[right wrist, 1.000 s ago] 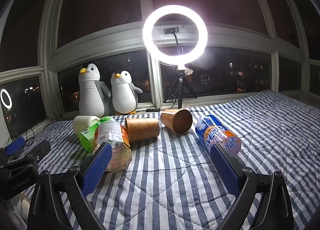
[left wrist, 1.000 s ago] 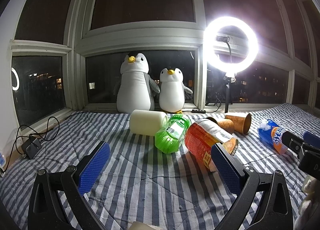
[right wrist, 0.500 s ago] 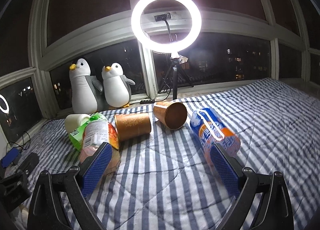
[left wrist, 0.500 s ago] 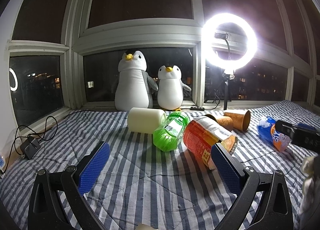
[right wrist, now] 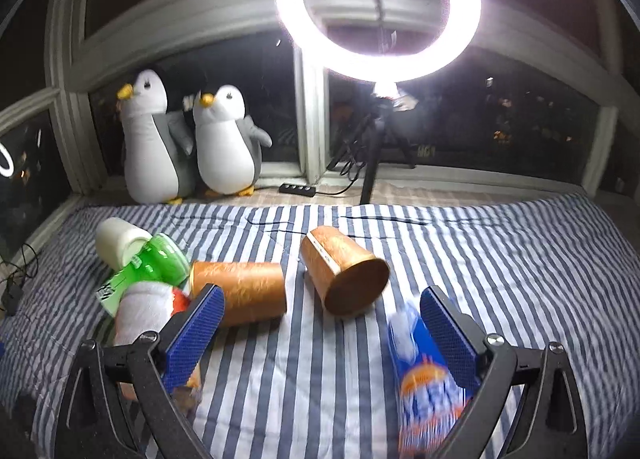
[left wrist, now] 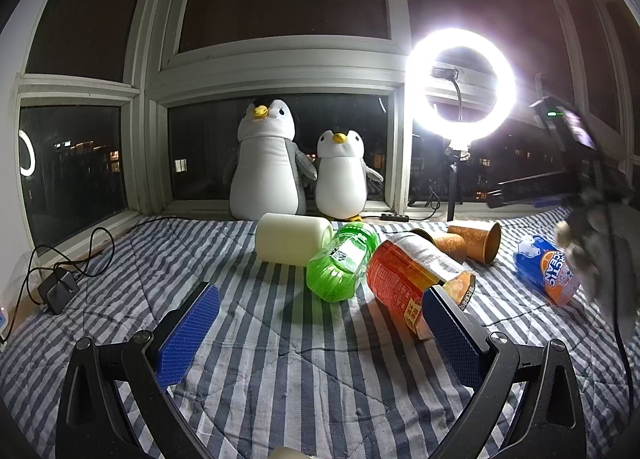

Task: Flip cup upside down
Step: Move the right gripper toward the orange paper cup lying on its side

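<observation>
**Q:** What changed in the last second?

**Me:** My right gripper has pushed forward and tipped down. A second ago the copper cups sat mid-distance; now they fill the middle of its view, and the ring light looms overhead. The frame is smeared, so the tool is moving. My left gripper has barely shifted; it hangs over the striped quilt. I read this as the approach, with no contact yet.

**Q:** Fingers?

**Me:** Both pairs spread wide, nothing between them. Blue ribbed pads on black arms.

**Q:** Run the spread left to right, right-wrist view.

**Me:** A cream cylinder, matte, on its side. Touching it, a green plastic bottle, ridged and translucent. In front of that, a labelled jar, blurred, partly behind my left pad. Then the first cup, lying down, mottled copper, probably paper, slightly tapered. Just beside it, apart by a stripe or so, the second cup, also on its side, with what looks like its flat base towards me. Last, a blue-and-orange soda bottle close by my right pad.

**Q:** Which cup is the target?

**Me:** My guess is the second one; it lies nearest the centre line between the pads. Both cups are lying down, neither inverted, so the flip is all ahead.

**Q:** Handling worries?

**Me:** Thin walls may crush, and the soft quilt may let a round cup roll.
</observation>
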Tool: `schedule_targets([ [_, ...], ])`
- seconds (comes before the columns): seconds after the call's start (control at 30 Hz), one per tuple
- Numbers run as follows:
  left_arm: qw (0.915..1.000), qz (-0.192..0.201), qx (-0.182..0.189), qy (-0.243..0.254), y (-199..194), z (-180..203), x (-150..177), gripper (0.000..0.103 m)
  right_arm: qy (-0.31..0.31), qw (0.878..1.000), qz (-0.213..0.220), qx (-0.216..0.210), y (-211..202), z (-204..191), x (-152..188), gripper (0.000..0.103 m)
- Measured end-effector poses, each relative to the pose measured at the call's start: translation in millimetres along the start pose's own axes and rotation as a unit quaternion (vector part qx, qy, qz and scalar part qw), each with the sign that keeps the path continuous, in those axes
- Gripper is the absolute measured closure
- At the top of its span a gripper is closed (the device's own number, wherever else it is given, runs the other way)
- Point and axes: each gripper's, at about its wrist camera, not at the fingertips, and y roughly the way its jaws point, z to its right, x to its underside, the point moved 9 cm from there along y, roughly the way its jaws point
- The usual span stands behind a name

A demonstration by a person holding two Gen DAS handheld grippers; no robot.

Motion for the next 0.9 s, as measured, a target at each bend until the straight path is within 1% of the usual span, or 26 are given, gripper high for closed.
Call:
schedule_targets([
  [0.13,1.0,-0.003,0.002,-0.004,1.0,-1.2,0.4,0.001,-0.021,0.999,-0.04,0.014,34.7,2.6,-12.2,0.022],
  [0.17,1.0,-0.003,0.002,-0.005,1.2,-1.3,0.5,0.001,-0.022,0.998,-0.048,0.016,41.6,3.5,-12.8,0.023],
  [0.23,1.0,-0.004,0.003,-0.005,1.7,-1.6,0.8,0.001,-0.02,0.997,-0.069,0.019,59.2,5.9,-12.9,0.024],
  [0.4,1.0,-0.005,0.004,-0.006,2.2,-1.0,1.3,0.001,-0.017,0.993,-0.119,0.005,90.2,4.4,-10.7,0.025],
  [0.47,0.9999,-0.005,0.004,-0.007,2.4,-0.9,1.7,0.001,-0.024,0.99,-0.137,0.016,102.2,7.8,-9.5,0.025],
  [0.67,0.9999,-0.005,0.006,-0.012,2.3,-1.4,2.3,0.001,-0.037,0.982,-0.184,0.017,123.1,9.1,-1.1,0.025],
  [0.77,0.9999,-0.005,0.007,-0.013,2.2,-1.8,2.3,0.001,-0.045,0.978,-0.202,0.022,130.2,10.1,4.3,0.026],
  [0.8,0.9999,-0.006,0.007,-0.013,2.2,-2.0,2.2,0.001,-0.05,0.977,-0.207,0.025,131.7,10.2,5.9,0.029],
  [0.87,0.9998,-0.006,0.007,-0.014,2.3,-1.9,2.0,0.001,-0.056,0.976,-0.21,0.025,132.2,9.5,8.0,0.031],
  [0.9,0.9998,-0.006,0.007,-0.015,2.6,-2.9,1.5,0.001,-0.057,0.976,-0.209,0.025,131.9,9.2,7.6,0.033],
])
